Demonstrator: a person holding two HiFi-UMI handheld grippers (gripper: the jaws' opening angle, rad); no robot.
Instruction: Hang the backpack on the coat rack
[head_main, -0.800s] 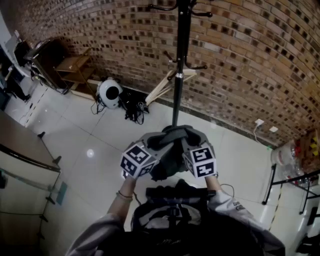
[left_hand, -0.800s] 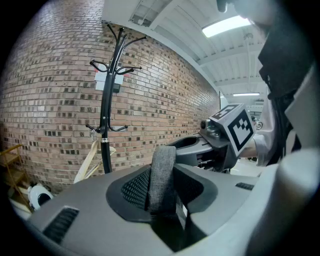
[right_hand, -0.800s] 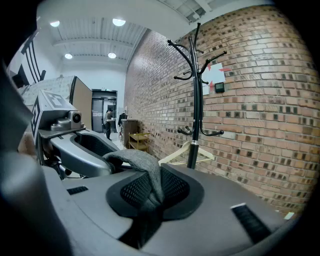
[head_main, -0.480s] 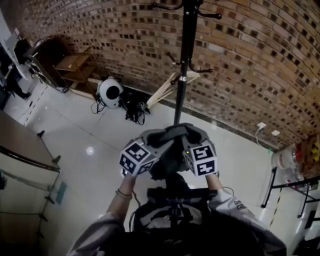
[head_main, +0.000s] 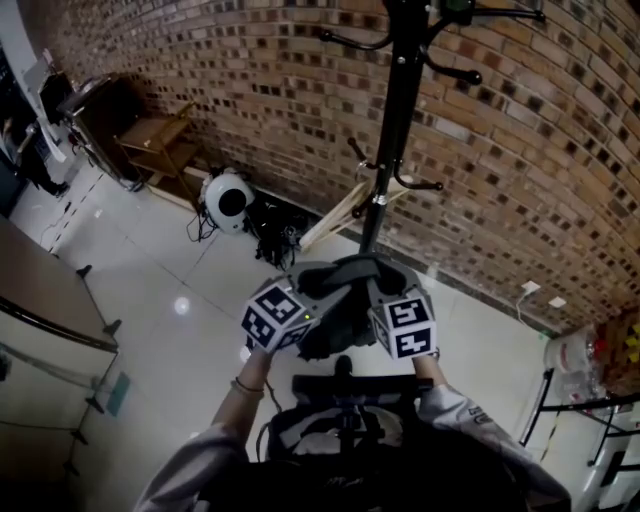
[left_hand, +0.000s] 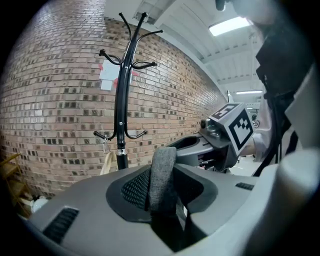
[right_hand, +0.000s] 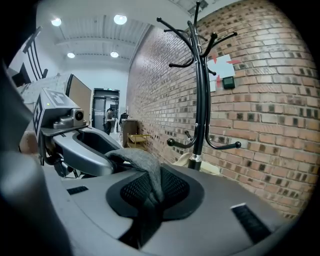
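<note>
The black coat rack (head_main: 397, 120) stands against the brick wall just ahead, with curved hooks (head_main: 350, 42) at its top and lower hooks (head_main: 420, 184) halfway down. Both grippers are raised side by side in front of it. My left gripper (head_main: 308, 290) and right gripper (head_main: 380, 285) are each shut on the backpack's grey top strap (head_main: 345, 268). The black and grey backpack (head_main: 340, 435) hangs below them. The strap (left_hand: 162, 175) runs down between the left jaws, with the rack (left_hand: 121, 105) beyond. The strap (right_hand: 142, 167) also drapes into the right jaws, with the rack (right_hand: 200, 100) close by.
A wooden hanger (head_main: 335, 208) leans at the rack's base. A white round device (head_main: 229, 197) and a tangle of cables (head_main: 268, 228) lie on the floor by the wall, and a wooden shelf (head_main: 155, 140) stands further left. A table edge (head_main: 50, 310) is at left, a metal stand (head_main: 580, 365) at right.
The coat rack has drawn nearer and its top hooks have come into the head view. Both grippers keep hold of the strap, still side by side.
</note>
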